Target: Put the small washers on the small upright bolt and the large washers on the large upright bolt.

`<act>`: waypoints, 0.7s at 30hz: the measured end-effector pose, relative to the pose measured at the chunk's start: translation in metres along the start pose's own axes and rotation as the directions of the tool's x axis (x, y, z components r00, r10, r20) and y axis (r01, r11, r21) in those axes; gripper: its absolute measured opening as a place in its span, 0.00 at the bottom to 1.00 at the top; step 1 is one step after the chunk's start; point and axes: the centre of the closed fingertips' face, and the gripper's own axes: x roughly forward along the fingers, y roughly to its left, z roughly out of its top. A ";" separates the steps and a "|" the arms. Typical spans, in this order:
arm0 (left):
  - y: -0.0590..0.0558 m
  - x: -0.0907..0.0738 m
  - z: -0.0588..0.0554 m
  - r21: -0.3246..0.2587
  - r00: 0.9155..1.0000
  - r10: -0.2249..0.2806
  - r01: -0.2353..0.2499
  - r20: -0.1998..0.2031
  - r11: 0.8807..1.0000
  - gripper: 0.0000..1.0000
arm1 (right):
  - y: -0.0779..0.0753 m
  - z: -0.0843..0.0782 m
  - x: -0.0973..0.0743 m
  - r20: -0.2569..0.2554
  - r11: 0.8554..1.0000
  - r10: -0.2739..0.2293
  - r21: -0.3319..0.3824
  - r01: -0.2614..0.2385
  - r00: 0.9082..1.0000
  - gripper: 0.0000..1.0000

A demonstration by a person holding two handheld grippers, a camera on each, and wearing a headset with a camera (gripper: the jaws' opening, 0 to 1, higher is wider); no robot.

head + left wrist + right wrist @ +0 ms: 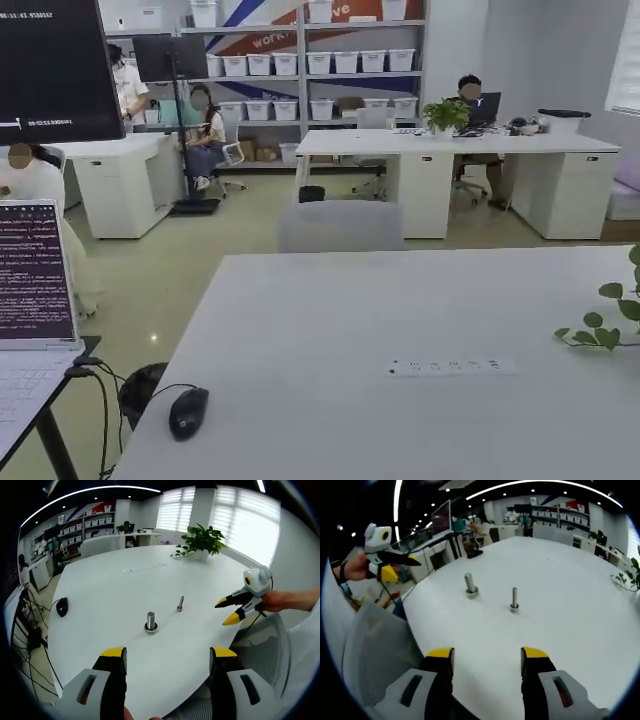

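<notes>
Two bolts stand upright on the white table point(115, 585). In the left gripper view the large bolt point(150, 621) is left of the thinner small bolt point(180, 603). The right gripper view has the large bolt point(469, 585) left of the small bolt point(514, 600). My left gripper point(169, 655) is open and holds nothing, back from the table's near edge. My right gripper point(487, 654) is likewise open with nothing between its jaws. Each gripper appears in the other's view, held in a hand off the table edge: the right gripper point(226, 612) and the left gripper point(402, 568), both with jaws apart.
A black mouse point(188, 411) lies near the table's left edge, a laptop point(35, 290) stands on a side stand beyond it. A potted plant point(202, 540) is at the far right, and a flush power strip point(450, 367) mid-table. A mesh chair point(270, 645) is under the grippers.
</notes>
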 end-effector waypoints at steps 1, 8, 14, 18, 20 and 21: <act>0.001 0.000 0.000 0.000 1.000 0.001 -0.001 0.000 1.000 0.67 | 0.000 0.000 -0.001 0.003 1.000 -0.004 0.004 0.004 1.000 0.56; 0.003 0.000 0.000 -0.001 1.000 0.012 -0.012 0.006 1.000 0.67 | -0.007 0.005 -0.007 0.044 0.999 -0.033 0.043 0.031 0.998 0.59; 0.004 -0.001 -0.002 -0.003 1.000 0.015 -0.015 0.008 1.000 0.67 | -0.009 0.005 -0.007 0.044 0.999 -0.037 0.039 0.035 0.998 0.61; 0.004 -0.002 -0.004 -0.011 1.000 0.018 -0.017 0.012 1.000 0.67 | -0.010 0.001 -0.008 0.040 0.998 -0.040 0.042 0.038 0.998 0.61; 0.003 -0.002 -0.005 -0.014 1.000 0.018 -0.018 0.014 1.000 0.67 | -0.010 -0.001 -0.009 0.037 0.998 -0.042 0.041 0.040 0.998 0.61; 0.003 -0.002 -0.006 -0.017 1.000 0.019 -0.019 0.014 1.000 0.67 | -0.010 -0.003 -0.009 0.033 0.998 -0.043 0.042 0.041 0.999 0.61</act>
